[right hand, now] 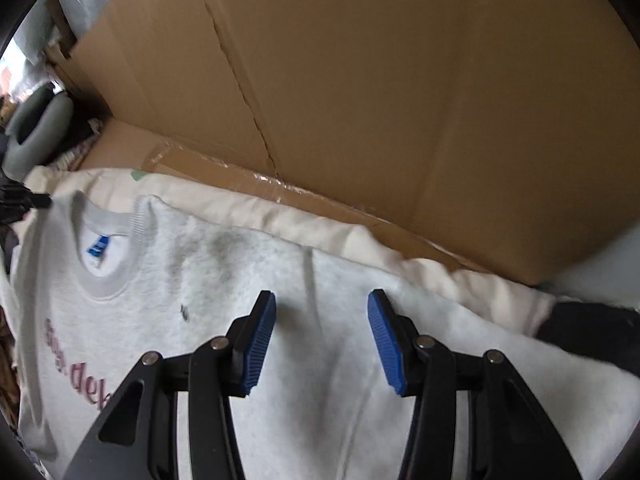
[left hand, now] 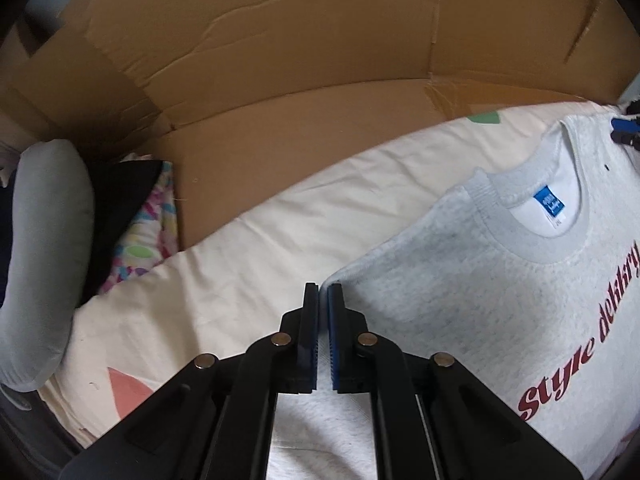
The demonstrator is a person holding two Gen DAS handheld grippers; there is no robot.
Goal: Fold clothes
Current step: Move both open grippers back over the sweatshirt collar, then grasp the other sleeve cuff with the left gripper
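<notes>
the left gripper (left hand: 323, 294) is pressed together, pinching the near left edge of the light grey sweatshirt with dark red letters (left hand: 500, 300). the right gripper (right hand: 322, 300) is spread above its right shoulder. the sweatshirt lies on a cream sheet (left hand: 248, 240), near a brown cardboard wall (left hand: 320, 40).

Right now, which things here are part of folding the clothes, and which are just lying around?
Part of the job:
- sweatshirt, grey, flat on the sheet
- left gripper, shut at the sweatshirt's shoulder corner
- right gripper, open above the sweatshirt

Lying about:
- cardboard behind the bed
- grey pillow
- black cloth beside it
</notes>
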